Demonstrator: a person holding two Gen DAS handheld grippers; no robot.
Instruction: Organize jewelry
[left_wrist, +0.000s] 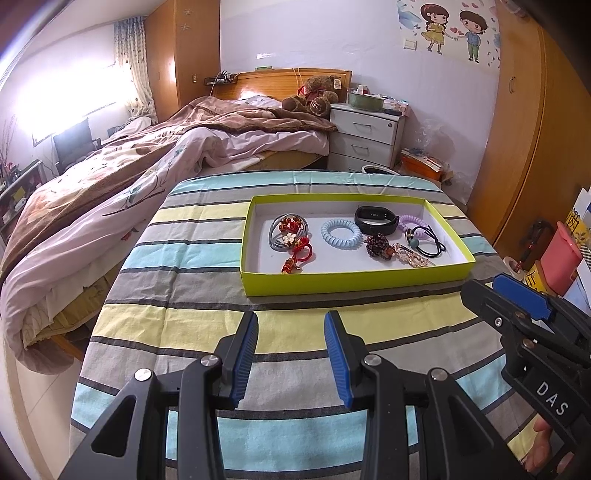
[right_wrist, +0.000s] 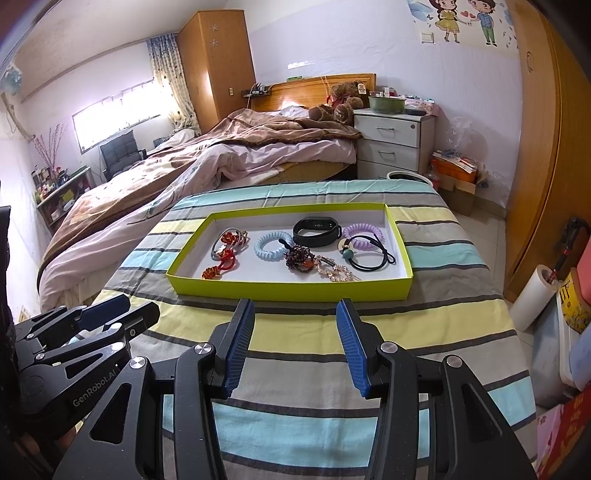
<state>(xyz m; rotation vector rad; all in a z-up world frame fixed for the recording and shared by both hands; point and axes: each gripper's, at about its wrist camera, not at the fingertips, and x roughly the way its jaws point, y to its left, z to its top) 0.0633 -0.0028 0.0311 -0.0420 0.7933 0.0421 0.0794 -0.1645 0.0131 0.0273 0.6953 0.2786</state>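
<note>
A lime-green shallow box (left_wrist: 354, 282) (right_wrist: 288, 291) sits on the striped table. Inside lie a red knotted charm with a grey hair tie (left_wrist: 291, 240) (right_wrist: 225, 251), a light-blue coil tie (left_wrist: 340, 231) (right_wrist: 271, 246), a black fitness band (left_wrist: 376, 219) (right_wrist: 316, 230), a purple coil tie (left_wrist: 413, 221) (right_wrist: 362, 234), a dark beaded piece (left_wrist: 376, 245) (right_wrist: 299, 260), a gold rhinestone clip (left_wrist: 412, 256) (right_wrist: 338, 273) and a black elastic with a teal bead (left_wrist: 428, 242) (right_wrist: 367, 258). My left gripper (left_wrist: 291, 325) (right_wrist: 110, 310) is open and empty, in front of the box. My right gripper (right_wrist: 295, 314) (left_wrist: 491, 288) is open and empty, at the box's near edge.
The table wears a striped cloth (left_wrist: 184, 295) (right_wrist: 461, 317). An unmade bed (left_wrist: 166, 155) lies to the left and behind. A white drawer unit (left_wrist: 364, 136) stands behind. A wooden wardrobe (left_wrist: 524, 147), boxes and a paper roll (right_wrist: 532, 299) crowd the right.
</note>
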